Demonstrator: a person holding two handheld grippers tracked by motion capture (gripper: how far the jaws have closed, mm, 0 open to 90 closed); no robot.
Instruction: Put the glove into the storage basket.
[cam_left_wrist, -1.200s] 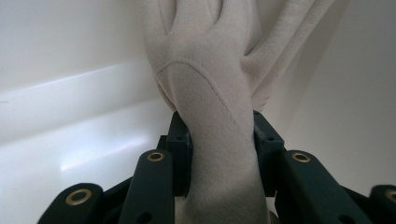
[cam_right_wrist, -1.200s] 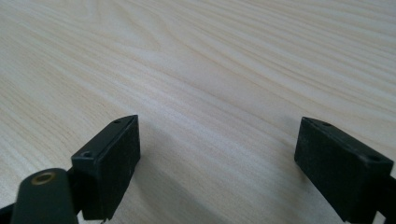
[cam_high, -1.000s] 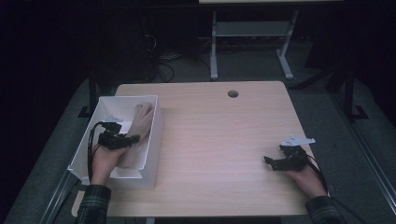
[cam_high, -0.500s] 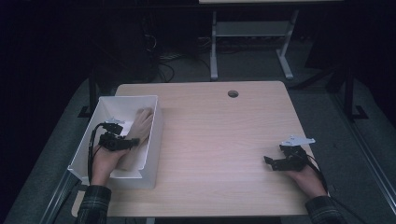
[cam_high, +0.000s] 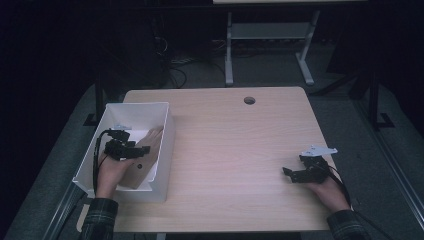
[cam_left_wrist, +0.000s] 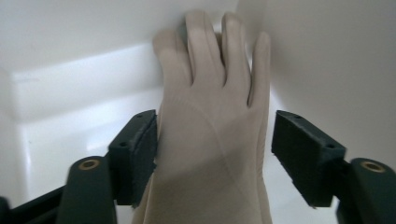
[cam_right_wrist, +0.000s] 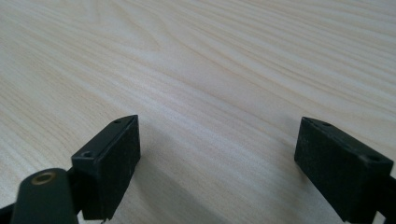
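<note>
high view: one glove (cam_high: 142, 159) in one bin (cam_high: 165, 150), both claws (cam_high: 131, 149) (cam_high: 292, 172) wide.

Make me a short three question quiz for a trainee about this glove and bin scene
1. True or false: the beige glove lies inside the white bin.
2. Which gripper has the glove between its jaws?
3. Is the right gripper open or shut?

Key:
1. True.
2. The left gripper; its jaws have just been opening, and one pad stands clear of the glove.
3. Open, over the bare table.
</note>
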